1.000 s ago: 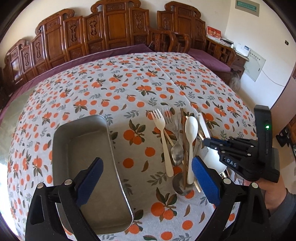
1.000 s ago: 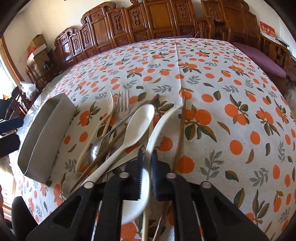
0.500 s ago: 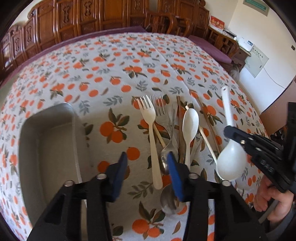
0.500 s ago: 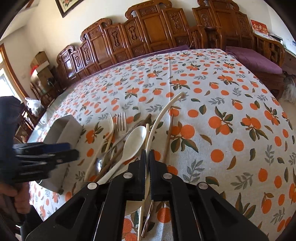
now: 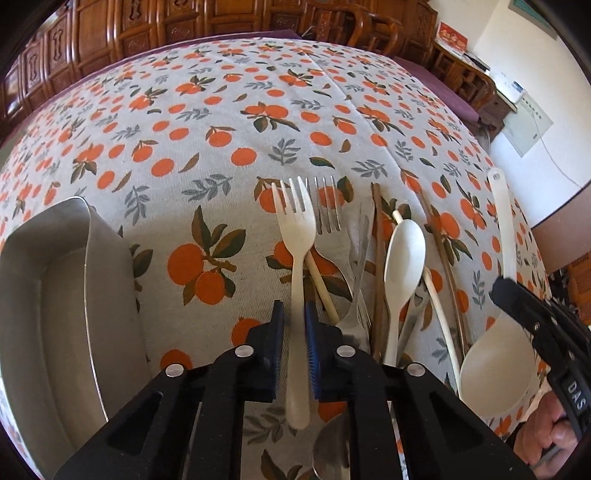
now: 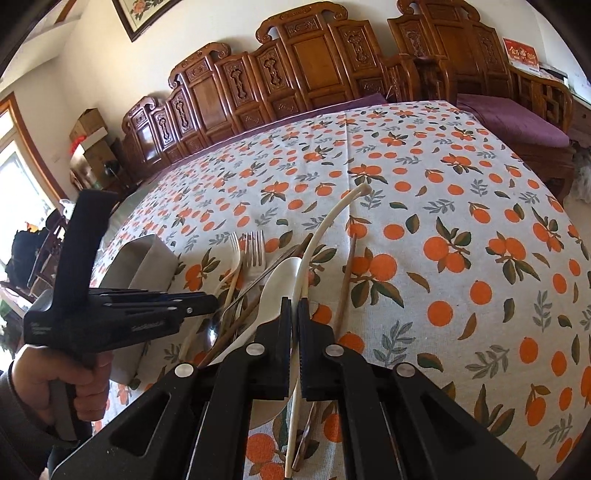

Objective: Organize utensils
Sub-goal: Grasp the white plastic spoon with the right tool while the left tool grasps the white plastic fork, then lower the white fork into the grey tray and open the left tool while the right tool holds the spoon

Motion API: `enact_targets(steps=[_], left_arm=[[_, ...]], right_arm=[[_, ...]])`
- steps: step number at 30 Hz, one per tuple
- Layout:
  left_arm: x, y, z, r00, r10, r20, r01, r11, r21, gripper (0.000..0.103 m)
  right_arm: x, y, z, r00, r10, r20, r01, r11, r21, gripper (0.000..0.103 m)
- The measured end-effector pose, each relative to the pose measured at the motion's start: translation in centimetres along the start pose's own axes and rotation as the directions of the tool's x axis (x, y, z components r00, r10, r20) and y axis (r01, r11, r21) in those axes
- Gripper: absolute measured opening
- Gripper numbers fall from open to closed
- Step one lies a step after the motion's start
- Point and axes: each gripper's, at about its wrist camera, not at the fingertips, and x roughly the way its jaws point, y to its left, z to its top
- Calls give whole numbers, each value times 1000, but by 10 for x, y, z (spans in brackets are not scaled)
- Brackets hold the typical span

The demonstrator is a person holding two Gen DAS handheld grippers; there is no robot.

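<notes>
**Utensils gripped on both sides over the orange-print tablecloth**

Utensils are seen lying in a loose pile on the tablecloth [image 5: 221,147] in the left wrist view, just right of a metal tray [image 5: 66,295]. The left gripper [image 5: 294,314] is pointed steeply down, and its jaws are closing on the handle of a white plastic fork [image 5: 297,236], which lies between the blue pads. Beside that fork lie a metal fork [image 5: 327,206], brown chopsticks [image 5: 378,258] and a white spoon [image 5: 404,254]. At the right edge a white ladle [image 5: 496,365] is held clear of the cloth by the right gripper [image 5: 517,299], with a hand [image 5: 550,439] below it. Carved wooden chairs [image 5: 184,22] are lined up behind the table.

From the right wrist view, the right gripper [image 6: 294,317] is angled downward and clamped on the ladle's thin curved handle [image 6: 332,218]. The left gripper [image 6: 207,306] is held from the left by a hand [image 6: 62,380], low over the pile near the tray [image 6: 144,262]. A carved wooden bench [image 6: 314,62], a purple cushion [image 6: 517,118] and a framed picture [image 6: 144,11] are visible beyond the table.
</notes>
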Motion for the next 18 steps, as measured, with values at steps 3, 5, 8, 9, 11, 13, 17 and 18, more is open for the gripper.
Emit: enact_targets(steps=[3,5,8,9,11,13,17,18], left_arm=[[-2,-1,-1,1000,8,11,-8,1000,4,7],[-6,-3,-2,999,23,29,-23,1000,10,7],[-19,-4,-6,998,32,50,-33,999,22,7],[-24,-4,-8,998,34,56,-36,999,25,7],[-37,-3,-13,996,45,75,-48,998,36,7],[-50,-1,-19,994,58,94,-63,997,46,7],[-74,9,-29,990,74,121,-80,996,42,7],[-78,12,-30,989,77,124,-82,996,39,7]], right_arm=[[0,1,0,1000,6,2,-6,1000,-1,5],[0,2,1,1000,11,4,-11,1000,-4,5],[-2,6,2,1000,26,10,-26,1000,-8,5],[-2,8,2,999,31,13,-31,999,-10,5],[-3,12,3,999,37,15,-37,999,-15,5],[-5,16,3,999,42,18,-42,999,-25,5],[-6,22,1,999,48,15,-47,998,-39,5],[-6,24,1,999,49,13,-48,998,-43,5]])
